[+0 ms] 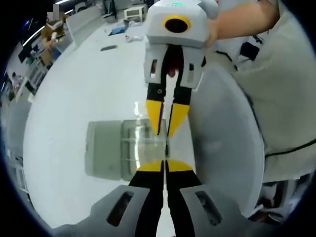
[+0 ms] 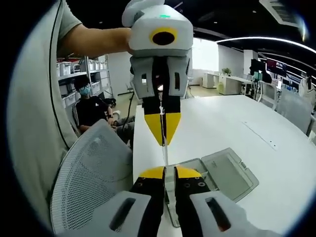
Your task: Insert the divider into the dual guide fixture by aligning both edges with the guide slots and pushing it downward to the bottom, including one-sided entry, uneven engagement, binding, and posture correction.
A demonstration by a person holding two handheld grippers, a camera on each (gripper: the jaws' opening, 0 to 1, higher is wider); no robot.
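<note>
The two tools face each other across a thin clear divider [image 1: 148, 143] that stands on edge over a clear, box-like guide fixture [image 1: 106, 153] on the white worktop [image 1: 84, 89]. In the left gripper view the left tool [image 1: 166, 165] has its yellow tips drawn together on the near edge of the sheet, and the right tool [image 1: 166, 129] comes down from above with its tips pinched on the far edge. The right gripper view shows the same pairing from the other side: the right tool [image 2: 169, 173] closed on the near edge, the left tool [image 2: 163, 132] closed on the opposite one, and the divider [image 2: 165, 155] reading as a thin pale line between them, with the fixture [image 2: 217, 173] just below and beside the tips. How deep the sheet sits in the slots cannot be told, because the plastic is clear and the tips cover the ends. The main risk is uneven descent: if one hand pushes ahead of the other, the sheet would likely cock in the slots and bind. A second risk is that one edge misses its slot and rides the wall. The fixture looks light and unclamped, so a skewed push could also slide or tip it on the smooth worktop. A smooth, thin sheet may slip from the pinched tips.
</note>
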